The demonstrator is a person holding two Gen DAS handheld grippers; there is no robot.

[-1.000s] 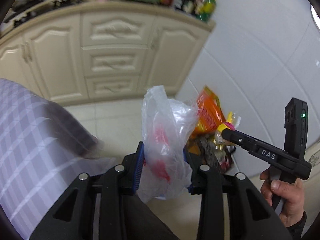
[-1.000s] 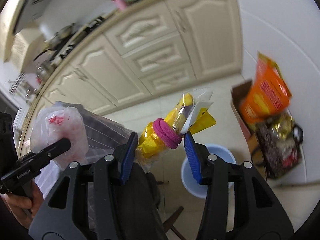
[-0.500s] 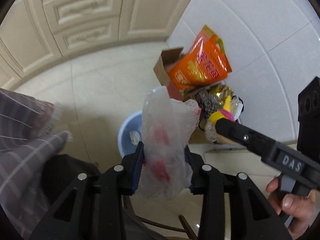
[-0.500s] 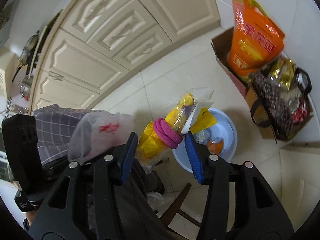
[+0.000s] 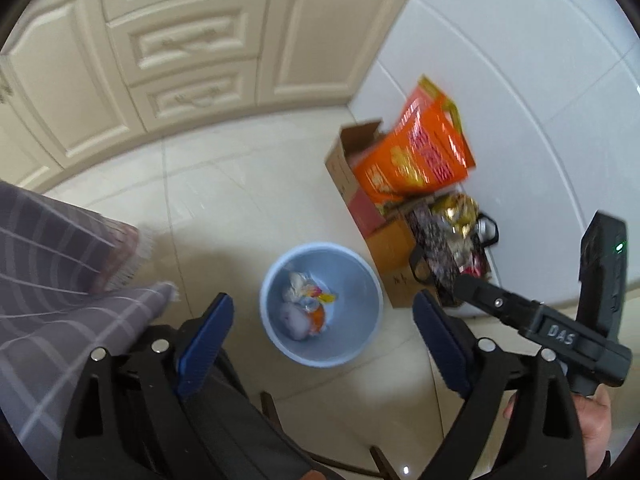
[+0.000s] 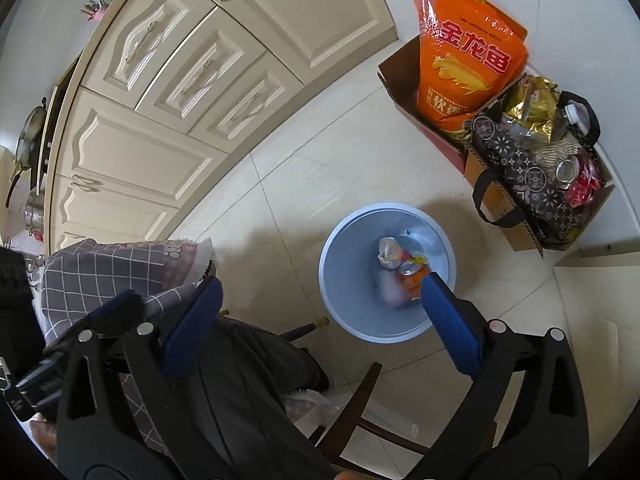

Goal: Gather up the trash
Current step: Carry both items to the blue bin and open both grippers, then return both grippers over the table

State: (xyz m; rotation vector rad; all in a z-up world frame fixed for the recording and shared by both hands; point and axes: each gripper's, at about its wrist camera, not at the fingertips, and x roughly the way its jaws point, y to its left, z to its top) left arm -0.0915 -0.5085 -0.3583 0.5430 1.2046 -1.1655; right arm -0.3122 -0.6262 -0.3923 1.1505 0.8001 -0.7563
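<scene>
**Both grippers spread wide above the blue bin, trash lying inside**

Nearest the cameras, the left gripper [image 5: 322,338] points steeply down with its blue pads opening wide; nothing sits between them. The right gripper [image 6: 320,320] does likewise, its jaws opening and bare of any load. In the left wrist view the right gripper's black body reaches in from the right edge, a hand [image 5: 596,420] wrapped round its handle.

Under both grippers are dark wooden chair legs [image 6: 352,400] and a grey checked cloth [image 6: 104,276] draped at the left side.

Just beyond, on the pale tiled floor [image 6: 280,184], stands the round blue bin [image 6: 344,276]. The trash [image 6: 400,268] lies at its bottom: crumpled whitish plastic, a bit of orange and yellow wrapper, all somewhat blurred.

Further off, near the white wall [image 5: 520,100], a cardboard box [image 6: 400,80] holds an upright orange bag [image 6: 464,56]. Touching it is a second box carrying a dark patterned tote [image 6: 520,168] stuffed with gold foil packets and cans.

Farthest, cream cabinets [image 6: 180,80] with panelled drawers and doors run along the floor's far edge, with pans on the counter at the far left.
</scene>
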